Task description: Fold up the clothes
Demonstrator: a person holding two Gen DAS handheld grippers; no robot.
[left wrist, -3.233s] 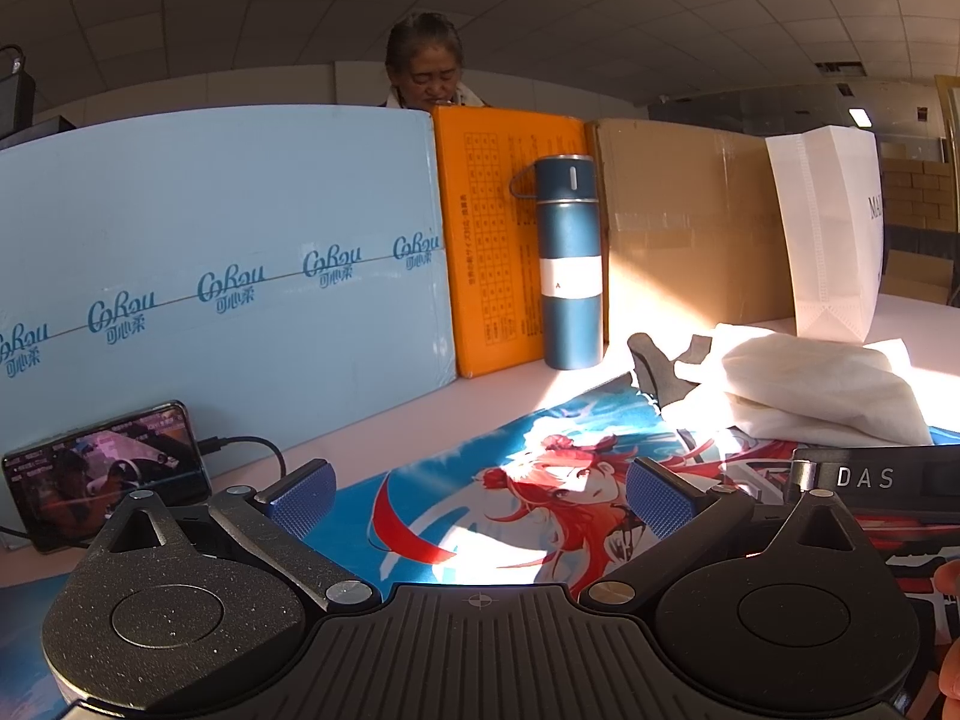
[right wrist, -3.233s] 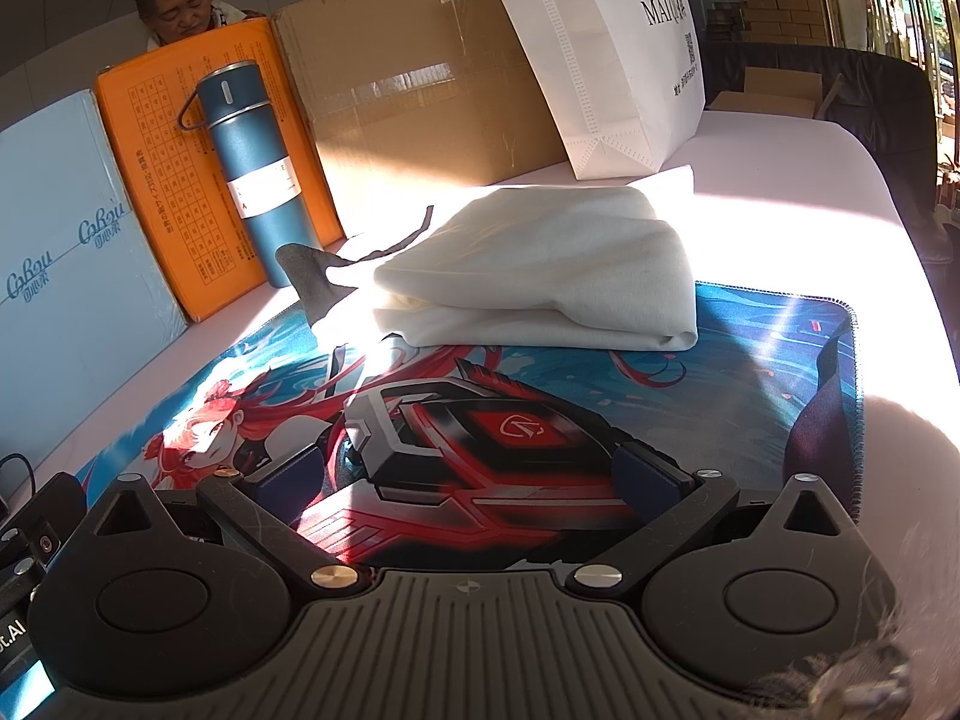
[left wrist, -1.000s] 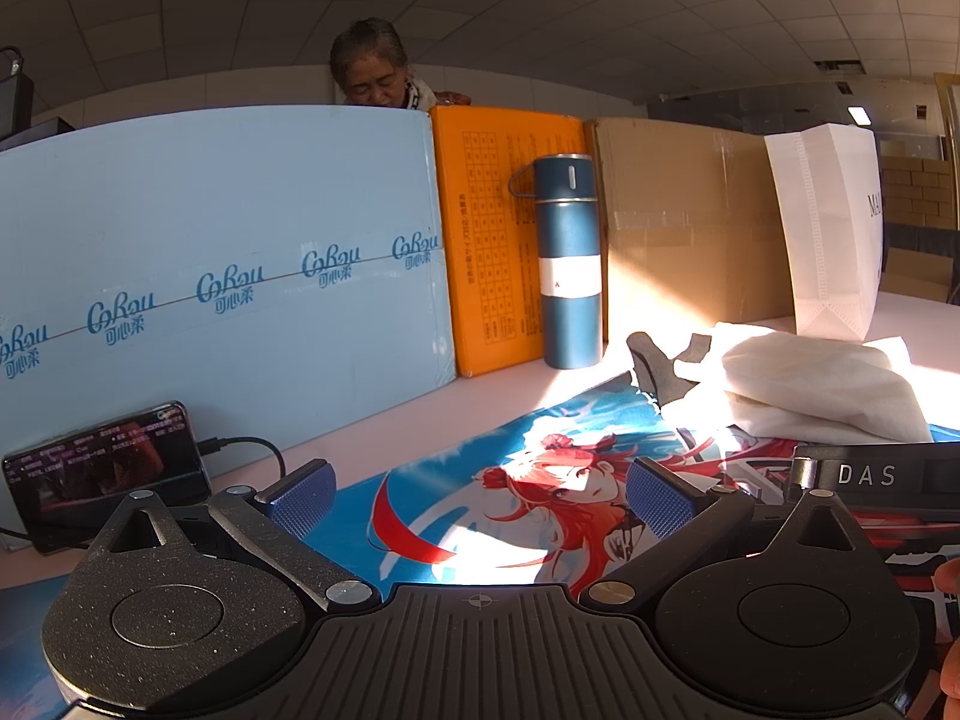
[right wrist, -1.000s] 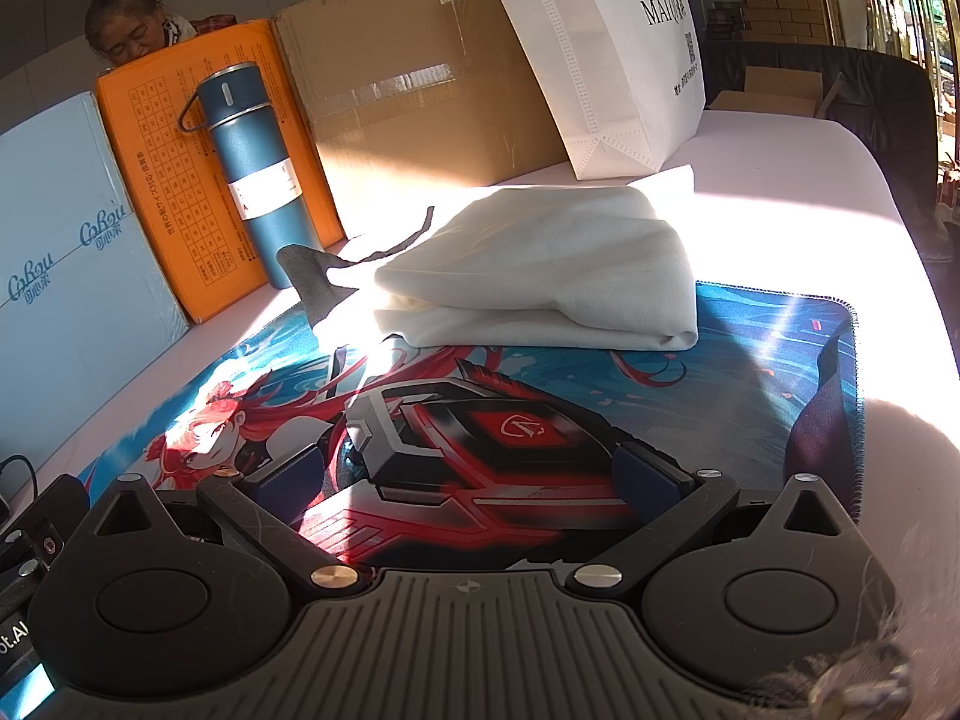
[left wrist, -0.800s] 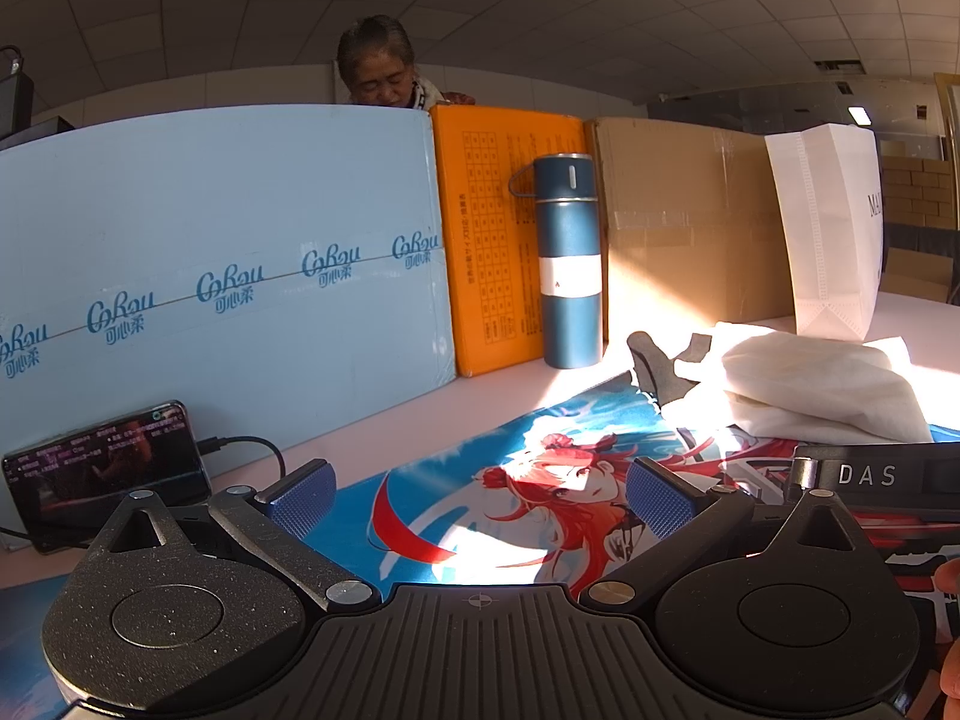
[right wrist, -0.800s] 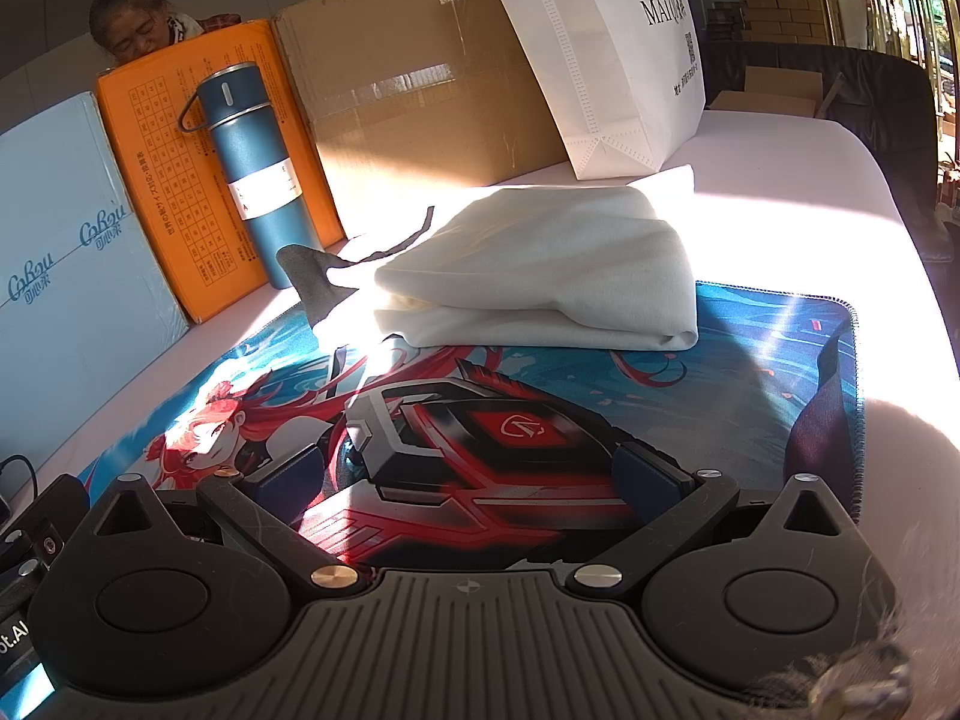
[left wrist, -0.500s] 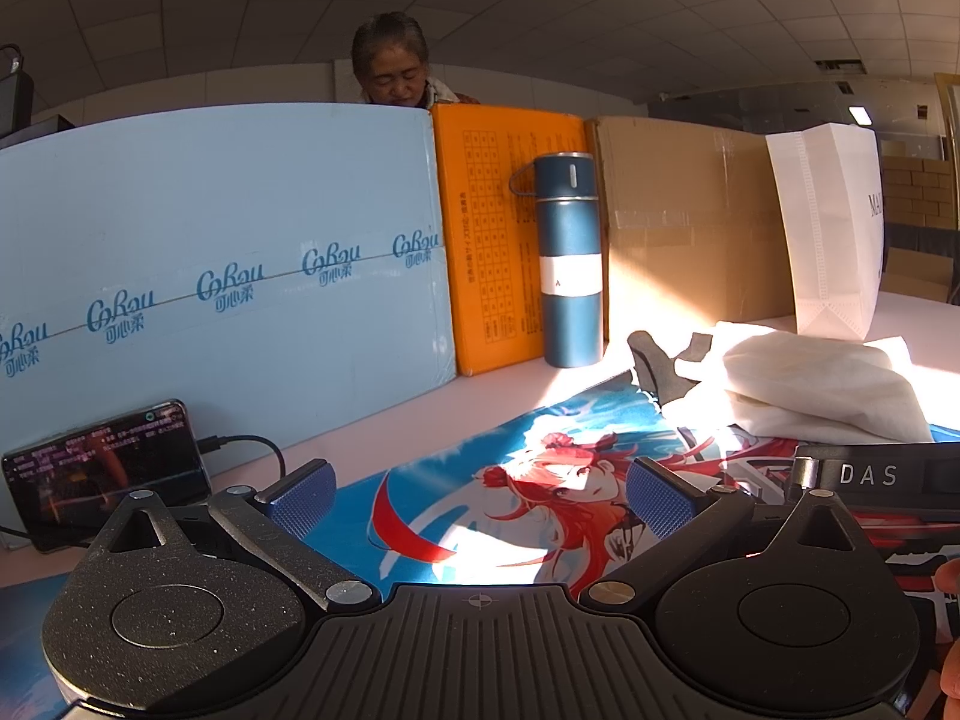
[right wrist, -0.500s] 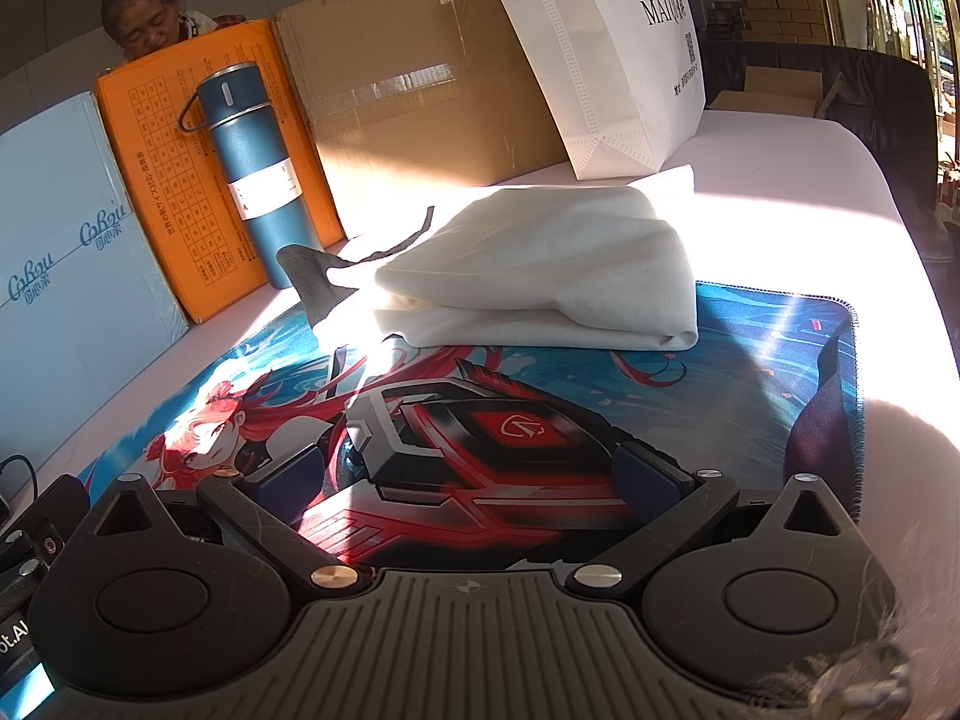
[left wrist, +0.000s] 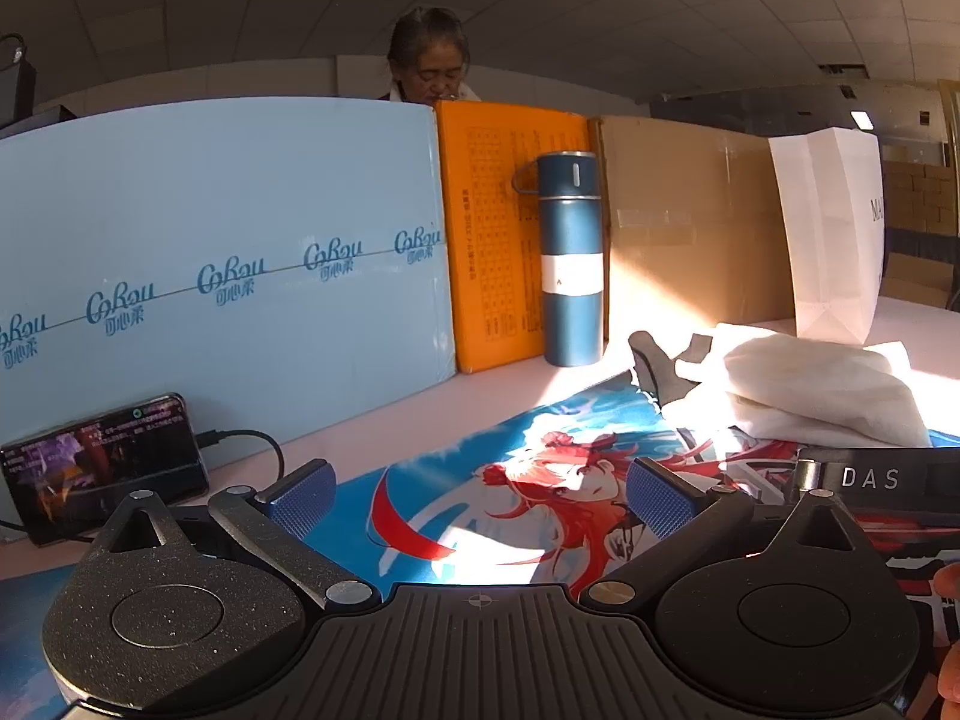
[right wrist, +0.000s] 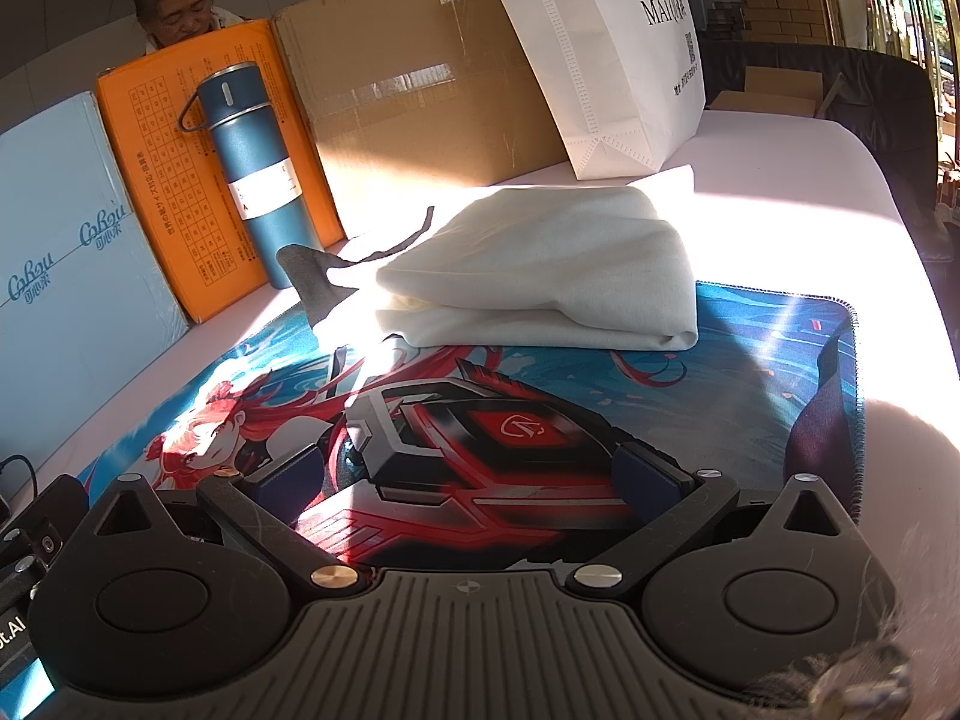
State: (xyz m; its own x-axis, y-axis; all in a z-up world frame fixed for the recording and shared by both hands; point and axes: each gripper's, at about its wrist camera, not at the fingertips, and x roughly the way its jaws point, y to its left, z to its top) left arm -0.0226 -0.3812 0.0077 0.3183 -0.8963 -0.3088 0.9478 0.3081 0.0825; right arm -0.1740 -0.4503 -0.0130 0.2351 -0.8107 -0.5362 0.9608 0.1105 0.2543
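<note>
A cream-white garment (right wrist: pixel 540 276) lies folded in a flat bundle on the far part of the printed desk mat (right wrist: pixel 750 372); a dark strip pokes out at its left. In the left wrist view the same folded garment (left wrist: pixel 816 390) sits at the right. My right gripper (right wrist: pixel 474 474) rests low over the mat, a short way in front of the bundle, open with nothing between its blue pads. My left gripper (left wrist: pixel 480 492) is also open and empty, over the mat's left part (left wrist: pixel 492 450), well left of the garment.
Along the table's back stand a light blue box (left wrist: pixel 210 264), an orange box (left wrist: pixel 498 240), a blue flask (left wrist: pixel 570 258), a cardboard box (right wrist: pixel 420 90) and a white bag (right wrist: pixel 612 54). A phone with a cable (left wrist: pixel 102 462) leans at left. A person (left wrist: pixel 429 69) is behind the boxes.
Both grippers and the garment stay still. Only the person behind the boxes has shifted their head sideways.
</note>
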